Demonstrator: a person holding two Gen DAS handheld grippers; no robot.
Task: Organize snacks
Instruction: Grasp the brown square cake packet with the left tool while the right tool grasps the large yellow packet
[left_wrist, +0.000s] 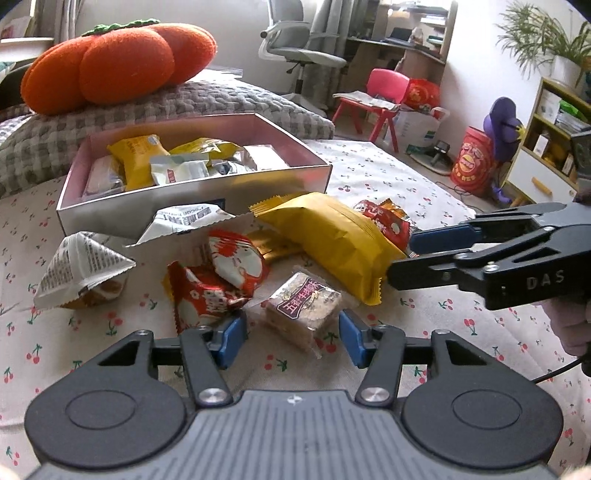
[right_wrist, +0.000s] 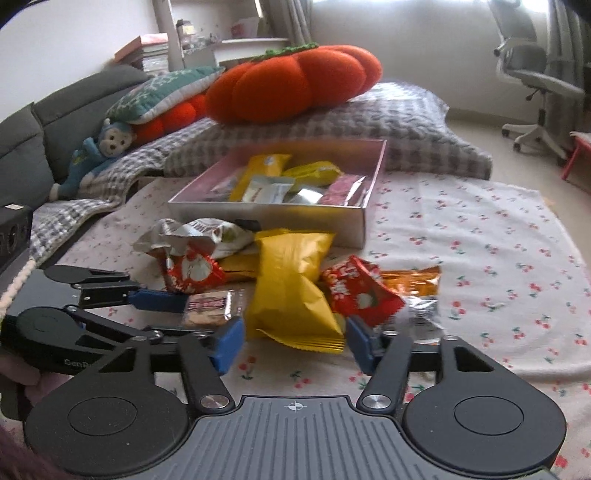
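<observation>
A silver box (left_wrist: 192, 206) (right_wrist: 266, 218) holds several snack packets. A loose pile lies in front of it on the cherry-print cloth. My left gripper (left_wrist: 293, 338) (right_wrist: 192, 314) is open, its blue pads on either side of a brown-label bar (left_wrist: 303, 310) (right_wrist: 208, 306). My right gripper (right_wrist: 295, 341) (left_wrist: 404, 254) is open around the near end of a large yellow packet (right_wrist: 291, 291) (left_wrist: 332, 236). Red packets (left_wrist: 210, 291) (right_wrist: 354, 291) and a white packet (left_wrist: 184, 219) lie in the pile.
An orange pumpkin cushion (left_wrist: 118, 62) (right_wrist: 291, 81) rests on a grey checked pillow (left_wrist: 207, 103) behind the box. A triangular newsprint packet (left_wrist: 81, 269) lies left. A blue plush monkey (right_wrist: 96, 155) and grey sofa sit far left. An office chair (left_wrist: 295, 48) stands behind.
</observation>
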